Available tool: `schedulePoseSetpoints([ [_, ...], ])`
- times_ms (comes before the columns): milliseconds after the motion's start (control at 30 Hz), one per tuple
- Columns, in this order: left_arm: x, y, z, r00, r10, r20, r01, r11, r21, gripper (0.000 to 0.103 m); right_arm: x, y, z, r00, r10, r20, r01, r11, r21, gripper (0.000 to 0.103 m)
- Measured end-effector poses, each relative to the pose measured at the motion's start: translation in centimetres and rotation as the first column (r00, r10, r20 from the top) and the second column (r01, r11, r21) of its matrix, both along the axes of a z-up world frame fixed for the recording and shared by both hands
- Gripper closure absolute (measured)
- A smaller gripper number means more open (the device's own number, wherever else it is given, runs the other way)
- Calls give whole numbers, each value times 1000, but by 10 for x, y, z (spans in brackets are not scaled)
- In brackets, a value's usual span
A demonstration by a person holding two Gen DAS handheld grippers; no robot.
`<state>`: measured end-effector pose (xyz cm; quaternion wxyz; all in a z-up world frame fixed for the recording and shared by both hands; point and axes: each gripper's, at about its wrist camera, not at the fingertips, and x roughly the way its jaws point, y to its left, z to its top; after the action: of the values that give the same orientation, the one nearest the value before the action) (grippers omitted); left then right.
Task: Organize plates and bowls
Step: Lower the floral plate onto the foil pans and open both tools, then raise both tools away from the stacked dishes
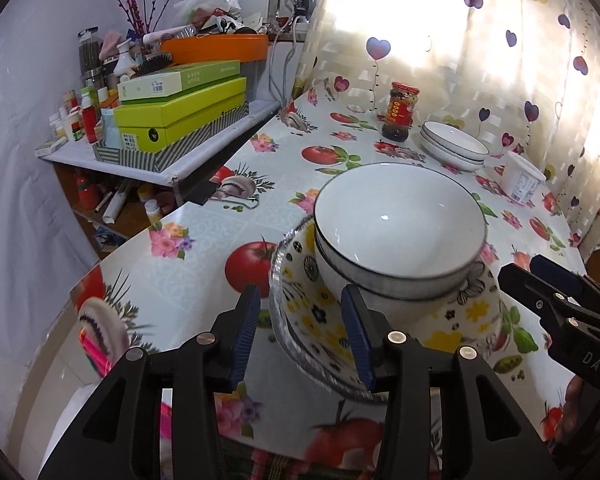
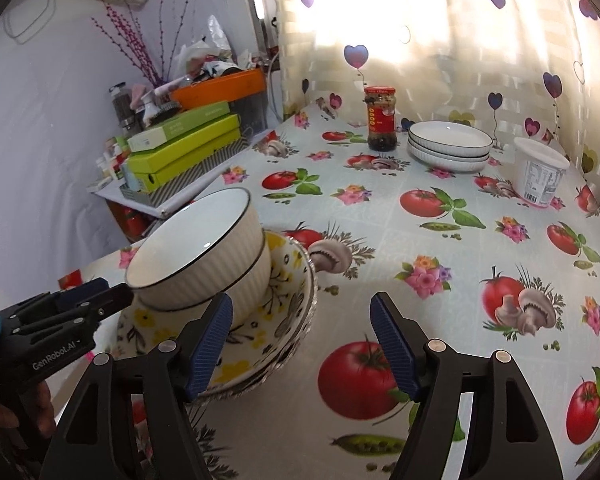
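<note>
Risking slide-off: two stacked bowls (image 2: 204, 256) tilt at frame centre-left on patterned plate (image 2: 276, 320); L gripper (image 1: 300, 336) and R gripper (image 2: 302, 344) both spread, gripping nothing.

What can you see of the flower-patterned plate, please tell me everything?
The flower-patterned plate looks glazed ceramic, cream with yellow flowers, black leaves and a silvery rim. It seems tilted near the table edge. Two stacked white bowls sit in it. The left gripper straddles its rim, open.
</note>
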<state>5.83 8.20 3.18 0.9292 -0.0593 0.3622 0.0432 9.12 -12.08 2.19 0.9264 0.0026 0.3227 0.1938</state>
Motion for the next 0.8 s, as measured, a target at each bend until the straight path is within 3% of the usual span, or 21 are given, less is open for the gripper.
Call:
schedulePoseSetpoints([
  [167,-18,-13,-2,1000,6,8,-6,999,51,60,-16,-1,-1,1000,3,8,-2,1000,-1,26],
  [633,-57,-32,-14,1000,8,23,-9,998,58,59,-46,-12,-24,999,-29,-29,28,999,-30,22],
  [800,-63,-37,-28,1000,4,-10,-4,998,63,59,-55,-9,-35,999,-22,-43,20,998,-53,22],
])
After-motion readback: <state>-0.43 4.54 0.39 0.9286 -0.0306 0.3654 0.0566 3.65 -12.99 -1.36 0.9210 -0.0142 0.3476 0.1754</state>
